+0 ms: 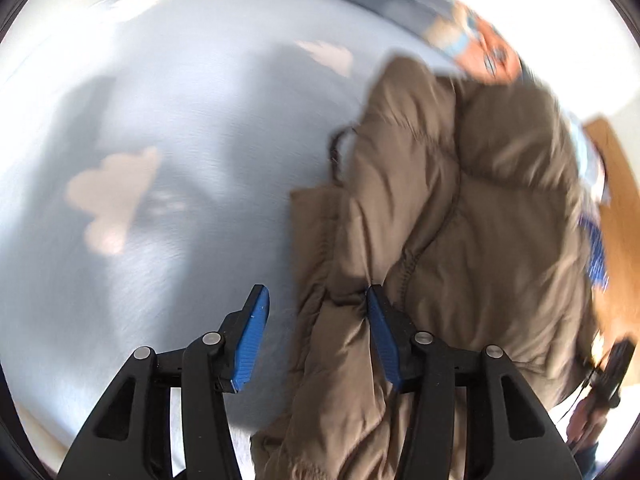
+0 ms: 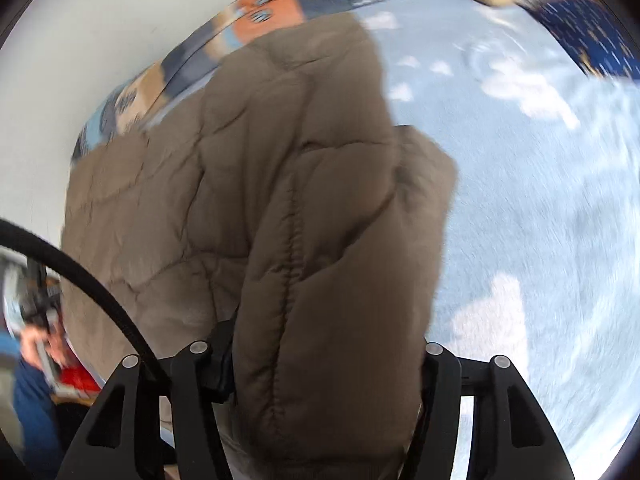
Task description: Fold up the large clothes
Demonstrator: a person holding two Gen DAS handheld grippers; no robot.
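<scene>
Left wrist, blue pads (image 1: pixel 252 344) visible, right wrist, jacket (image 2: pixel 320 280) covering

No readable text, labels, brands or numbers are showing in either wrist view; the patterned blanket (image 2: pixel 256 16) is carrying blurred printed marks, but nothing on it is coming through as legible lettering.

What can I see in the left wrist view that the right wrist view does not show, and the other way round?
Only the left wrist view shows the left gripper with its blue pads apart, jacket fabric lying between them, and a wooden surface at the right edge. Only the right wrist view shows a thick black cable and a padded fold of the jacket covering the right gripper's fingers. Both show the brown puffer jacket on the light blue cloud-print sheet.
</scene>
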